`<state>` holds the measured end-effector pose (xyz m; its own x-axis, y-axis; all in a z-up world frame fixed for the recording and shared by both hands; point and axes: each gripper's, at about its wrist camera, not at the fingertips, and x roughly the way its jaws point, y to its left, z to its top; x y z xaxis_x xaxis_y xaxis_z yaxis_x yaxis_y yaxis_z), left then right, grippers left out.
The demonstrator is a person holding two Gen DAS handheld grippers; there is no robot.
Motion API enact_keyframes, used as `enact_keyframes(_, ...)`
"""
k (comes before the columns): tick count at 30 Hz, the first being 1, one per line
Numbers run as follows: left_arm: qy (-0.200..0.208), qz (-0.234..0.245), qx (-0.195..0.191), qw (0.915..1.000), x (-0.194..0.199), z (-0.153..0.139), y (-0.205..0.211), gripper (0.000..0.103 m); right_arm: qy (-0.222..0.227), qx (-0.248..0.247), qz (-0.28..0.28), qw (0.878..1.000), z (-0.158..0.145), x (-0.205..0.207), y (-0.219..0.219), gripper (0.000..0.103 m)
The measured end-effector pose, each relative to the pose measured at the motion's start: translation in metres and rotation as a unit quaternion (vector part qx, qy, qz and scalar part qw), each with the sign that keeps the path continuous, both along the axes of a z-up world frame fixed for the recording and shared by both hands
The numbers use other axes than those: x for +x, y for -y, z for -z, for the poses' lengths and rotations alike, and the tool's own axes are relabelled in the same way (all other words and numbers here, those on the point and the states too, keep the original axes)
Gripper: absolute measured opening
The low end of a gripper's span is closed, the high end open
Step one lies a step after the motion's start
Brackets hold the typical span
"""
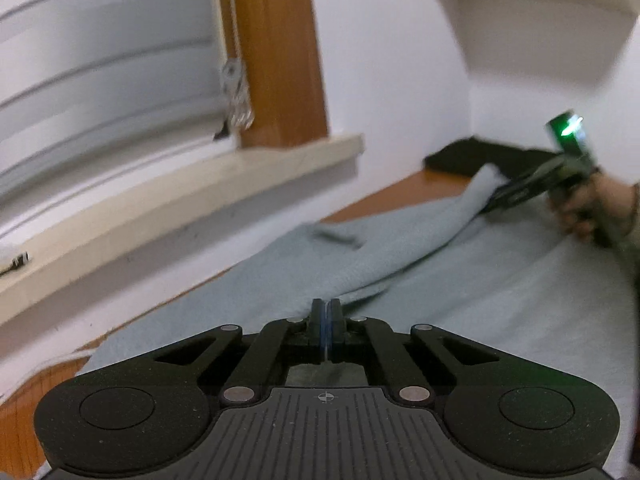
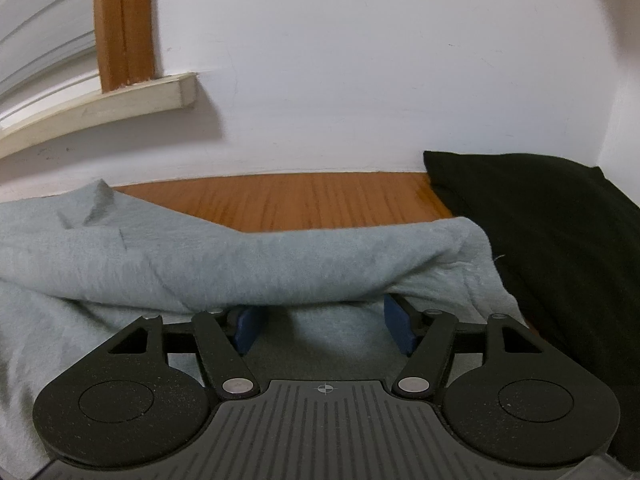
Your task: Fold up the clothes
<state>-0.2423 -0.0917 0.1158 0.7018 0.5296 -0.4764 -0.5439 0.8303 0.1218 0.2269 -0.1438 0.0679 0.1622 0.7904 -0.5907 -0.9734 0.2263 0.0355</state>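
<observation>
Left gripper (image 1: 327,307) pinching shut on ridge of pale grey-blue knit garment (image 1: 480,280); right gripper (image 2: 322,322) gaping open, garment's raised fold draping over its fingertips.

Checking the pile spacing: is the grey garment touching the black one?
Touching. In the right wrist view the grey garment has its right end lying against the black one's edge, no table showing between them.

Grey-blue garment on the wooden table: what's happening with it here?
A person is folding the grey-blue garment with two handheld grippers. The left gripper is shut at a fold of the cloth. The right gripper is open under a raised edge. A black garment lies beside it on the wooden table.
</observation>
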Motion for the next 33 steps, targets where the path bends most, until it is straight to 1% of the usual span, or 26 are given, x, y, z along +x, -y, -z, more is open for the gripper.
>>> enact_keyframes(3,0.008,0.021,0.0,0.9997,-0.008,-0.012,0.018,0.001,-0.02,0.02,0.012,1.0,-0.004,0.008,0.009,0.06)
enact_keyframes(5,0.011,0.031,-0.008,0.9994,-0.014,-0.016,0.026,0.001,-0.046,0.033,0.016,0.998,-0.01,0.017,0.018,0.048)
enact_keyframes(6,0.011,0.034,-0.017,0.9992,-0.016,-0.016,0.027,0.001,-0.054,0.04,0.018,0.998,-0.012,0.021,0.022,0.046)
enact_keyframes(8,0.012,0.04,-0.035,0.9985,-0.02,-0.016,0.029,0.001,-0.062,0.049,0.02,0.997,-0.016,0.026,0.031,0.039)
enact_keyframes(11,-0.002,0.039,-0.045,0.9982,-0.019,-0.01,0.027,0.001,-0.072,0.049,0.023,0.996,-0.016,0.032,0.041,0.039)
enact_keyframes(14,-0.005,0.035,-0.051,0.9981,-0.015,-0.006,0.023,0.001,-0.08,0.042,0.026,0.996,-0.011,0.035,0.043,0.039)
enact_keyframes(18,-0.002,0.038,-0.051,0.998,-0.006,-0.009,0.018,0.001,-0.083,0.047,0.028,0.995,-0.011,0.035,0.047,0.039)
enact_keyframes(20,0.001,0.042,-0.048,0.998,-0.004,-0.012,0.018,0.003,-0.084,0.053,0.029,0.995,-0.015,0.036,0.05,0.039)
enact_keyframes(24,0.012,0.044,-0.045,0.9979,0.002,-0.015,0.011,0.003,-0.095,0.071,0.044,0.992,-0.021,0.043,0.055,0.04)
enact_keyframes(28,0.005,0.037,-0.042,0.9984,0.02,-0.015,-0.008,0.003,-0.109,0.072,0.06,0.99,-0.017,0.049,0.049,0.04)
enact_keyframes(33,-0.007,0.033,-0.058,0.9977,0.053,-0.003,-0.039,0.003,-0.119,0.059,0.063,0.989,-0.009,0.049,0.035,0.04)
